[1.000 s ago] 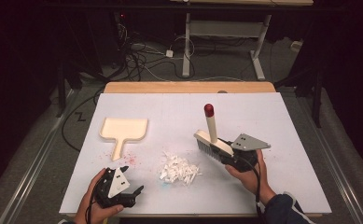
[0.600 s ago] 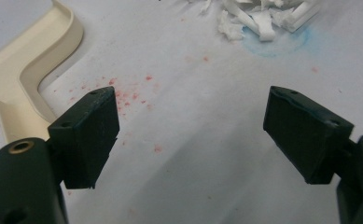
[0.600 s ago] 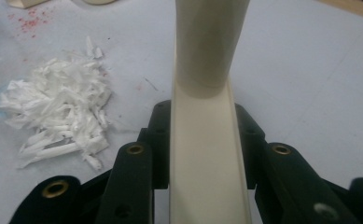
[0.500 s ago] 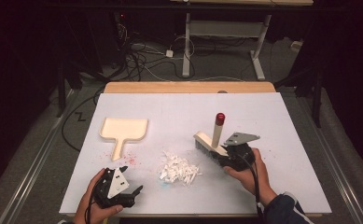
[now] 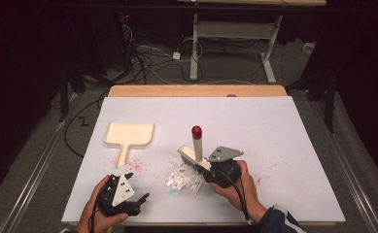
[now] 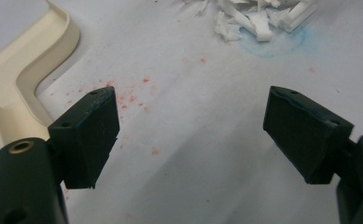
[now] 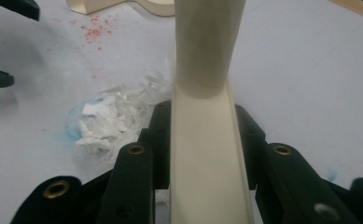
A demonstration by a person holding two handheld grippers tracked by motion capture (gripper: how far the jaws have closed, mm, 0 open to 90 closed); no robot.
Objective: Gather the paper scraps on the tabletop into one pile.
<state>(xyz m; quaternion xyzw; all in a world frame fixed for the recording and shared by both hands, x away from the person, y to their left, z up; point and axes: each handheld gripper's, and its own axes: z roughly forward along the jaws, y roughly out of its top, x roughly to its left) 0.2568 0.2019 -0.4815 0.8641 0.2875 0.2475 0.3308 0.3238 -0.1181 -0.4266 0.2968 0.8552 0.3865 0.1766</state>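
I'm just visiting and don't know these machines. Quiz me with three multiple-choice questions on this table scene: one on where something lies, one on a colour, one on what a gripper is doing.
1. Where does the cream plastic dustpan lie on the white table?
A. To the left of the pile of white paper scraps
B. On top of the pile
C. Off the table, on the floor

2. What colour is the tip of the cream hand brush?
A. Blue
B. Red
C. Green

3. What is the left gripper doing?
A. Clamped on the dustpan handle
B. Clamped on the brush
C. Open, holding nothing

Answers:
1 A, the high view shows the dustpan left of and beyond the scraps.
2 B, the handle's upper end is red.
3 C, its jaws stand wide apart over bare table, while the right gripper grips the brush.
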